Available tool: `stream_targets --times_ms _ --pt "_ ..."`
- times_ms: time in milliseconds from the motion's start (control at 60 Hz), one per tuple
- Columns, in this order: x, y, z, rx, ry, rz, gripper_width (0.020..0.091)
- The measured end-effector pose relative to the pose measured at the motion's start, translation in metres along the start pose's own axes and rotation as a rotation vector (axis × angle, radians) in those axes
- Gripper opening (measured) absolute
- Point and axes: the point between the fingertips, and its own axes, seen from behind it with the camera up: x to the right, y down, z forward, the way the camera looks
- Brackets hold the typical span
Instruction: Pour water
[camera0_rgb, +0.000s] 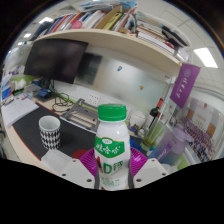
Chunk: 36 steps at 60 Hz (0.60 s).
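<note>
Desk (45, 140) cluttered; shelf (95, 38) at 12 o'clock. Bottle (112, 147), green cap on, sits upright between your gripper (110, 170) fingers, pads apparently pressing both sides — you're holding it. Cup (49, 127) at 10 o'clock, well apart. Carry level, tilt slowly over the rim. Bottle base and fingertips cut off; cap seal, cup contents unclear.

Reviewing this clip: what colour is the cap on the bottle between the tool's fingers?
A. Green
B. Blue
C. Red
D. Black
A. The white bottle standing between the tool fingers carries a green cap, matching the green lettering on its label; the cup sits off to its side on the desk.
</note>
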Motion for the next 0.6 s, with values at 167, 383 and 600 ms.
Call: stream_targets --times_ms 167,383,600 --pt "-0.019 -0.056 0.049 -0.051 0.013 -0.462 0.0384" --pt "-0.027 -0.095 0.092 -0.071 0.053 -1.022 0.0387" --pt "-0.01 -0.085 0.132 -0.123 0.071 -1.42 0.0394"
